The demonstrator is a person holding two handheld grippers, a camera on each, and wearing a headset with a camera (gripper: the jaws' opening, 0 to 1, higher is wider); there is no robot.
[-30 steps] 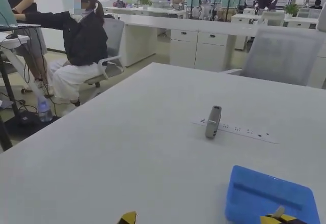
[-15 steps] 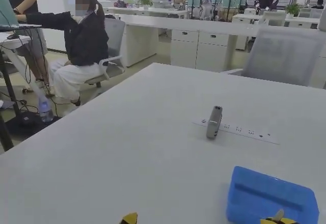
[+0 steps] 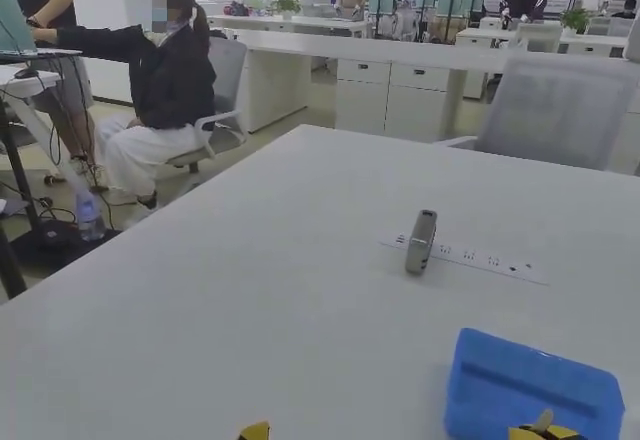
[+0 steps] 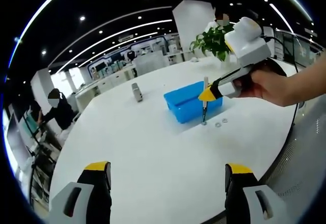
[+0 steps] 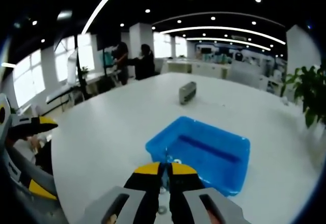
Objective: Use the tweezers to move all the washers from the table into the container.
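As R gripper [image 5: 164, 174] clamps, tweezers [image 4: 204, 112] vert., tips down.

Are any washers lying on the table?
Yes, washers lie on the table beside the container, near the tip of the tweezers.

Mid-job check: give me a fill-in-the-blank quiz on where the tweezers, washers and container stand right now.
1. The container is ____ in colour.
2. The tweezers are clamped in the ____ hand-held gripper.
3. The left hand-held gripper has its jaws ____, with nothing between them.
4. The washers under the tweezers' tip lie on the ____, just outside the container.
Missing words: blue; right; open; table.
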